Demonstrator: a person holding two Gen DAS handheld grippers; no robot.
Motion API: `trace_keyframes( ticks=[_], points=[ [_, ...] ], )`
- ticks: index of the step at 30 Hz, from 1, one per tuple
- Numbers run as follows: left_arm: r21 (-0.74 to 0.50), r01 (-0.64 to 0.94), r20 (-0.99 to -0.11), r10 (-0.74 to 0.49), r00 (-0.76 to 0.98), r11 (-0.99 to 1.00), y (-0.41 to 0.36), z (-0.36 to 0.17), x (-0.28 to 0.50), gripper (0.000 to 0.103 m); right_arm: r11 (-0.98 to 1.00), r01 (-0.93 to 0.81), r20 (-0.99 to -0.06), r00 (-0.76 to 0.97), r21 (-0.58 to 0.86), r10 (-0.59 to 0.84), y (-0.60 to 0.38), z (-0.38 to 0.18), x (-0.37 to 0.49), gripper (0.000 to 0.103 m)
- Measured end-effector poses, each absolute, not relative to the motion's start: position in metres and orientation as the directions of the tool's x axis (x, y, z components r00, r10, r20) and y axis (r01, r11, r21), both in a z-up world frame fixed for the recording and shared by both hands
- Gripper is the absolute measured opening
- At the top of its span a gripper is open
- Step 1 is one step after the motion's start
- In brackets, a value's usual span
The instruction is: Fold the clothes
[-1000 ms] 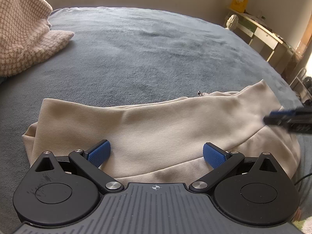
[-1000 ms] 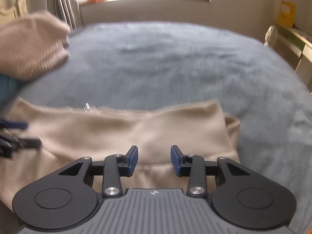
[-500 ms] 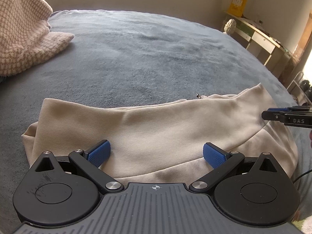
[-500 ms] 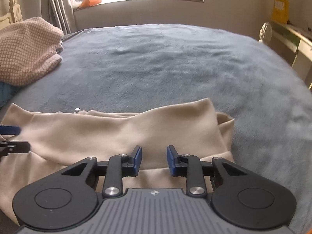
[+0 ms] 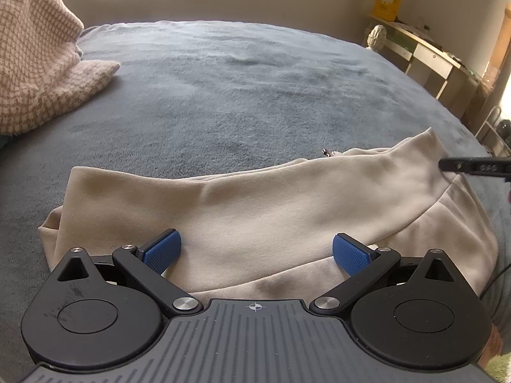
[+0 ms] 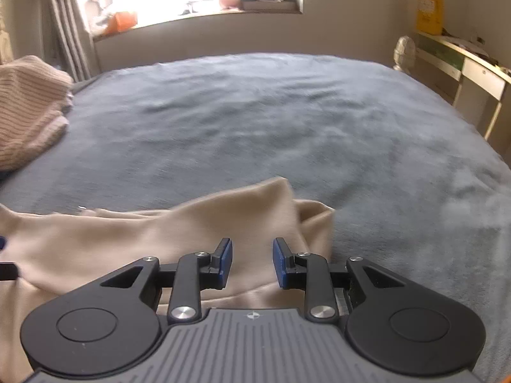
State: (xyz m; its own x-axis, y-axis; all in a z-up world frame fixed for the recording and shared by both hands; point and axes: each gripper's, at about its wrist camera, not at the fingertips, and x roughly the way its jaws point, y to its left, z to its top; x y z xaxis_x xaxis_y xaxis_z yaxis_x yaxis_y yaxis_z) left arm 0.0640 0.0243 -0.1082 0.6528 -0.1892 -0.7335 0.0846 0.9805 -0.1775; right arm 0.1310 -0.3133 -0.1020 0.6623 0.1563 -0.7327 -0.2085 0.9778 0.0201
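Lying along near bed edge, folded beige garment; both tools released, blanket beyond bare.

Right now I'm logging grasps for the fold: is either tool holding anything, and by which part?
Nothing is held. The left tool and right tool both stand open above the folded beige fabric garment, no cloth between their blue pads.

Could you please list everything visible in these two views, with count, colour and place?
Garment: one, beige, partly folded, on the near bed.
Zip pull: one, metallic, at the garment's far edge.
Blanket: one, grey-blue, covering the bed.
Knitted throw: one, pink-and-white, far left.
Desk: one, pale, right wall.
Yellow box: one, on the desk.
Curtain: one, beige, by the window.
Left tongs: wide open over the garment.
Right tongs: open, narrower, at the garment's right end.
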Motion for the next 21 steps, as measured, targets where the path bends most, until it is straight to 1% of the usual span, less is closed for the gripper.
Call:
trace_keyframes(
  ticks=[3,12,15,17,21],
  points=[
    [-0.163,0.09,-0.734,-0.182,0.655,0.982,0.023,-0.108,0.063,0.103,0.982,-0.168,-0.759,0.627,0.087,0.175,-0.328,-0.116,0.141,0.029],
    [-0.16,0.081,-0.735,-0.174,0.655,0.984,0.022,-0.109,0.064,0.103,0.976,-0.205,-0.69,0.696,0.075,0.199,-0.32,-0.089,0.155,0.029],
    [-0.159,0.082,-0.734,-0.174,0.656,0.984,0.021,-0.108,0.063,0.103,0.986,-0.162,-0.721,0.678,0.044,0.144,-0.324,-0.107,0.174,0.03],
    [-0.159,0.082,-0.737,-0.174,0.654,0.984,0.021,-0.108,0.063,0.103,0.99,-0.1,-0.743,0.654,0.101,0.142,-0.338,-0.113,0.186,0.029],
    [-0.165,0.081,-0.737,-0.177,0.652,0.983,0.023,-0.107,0.063,0.103,0.989,-0.032,-0.718,0.684,0.146,0.128,-0.356,-0.089,0.176,0.03]
  ],
)
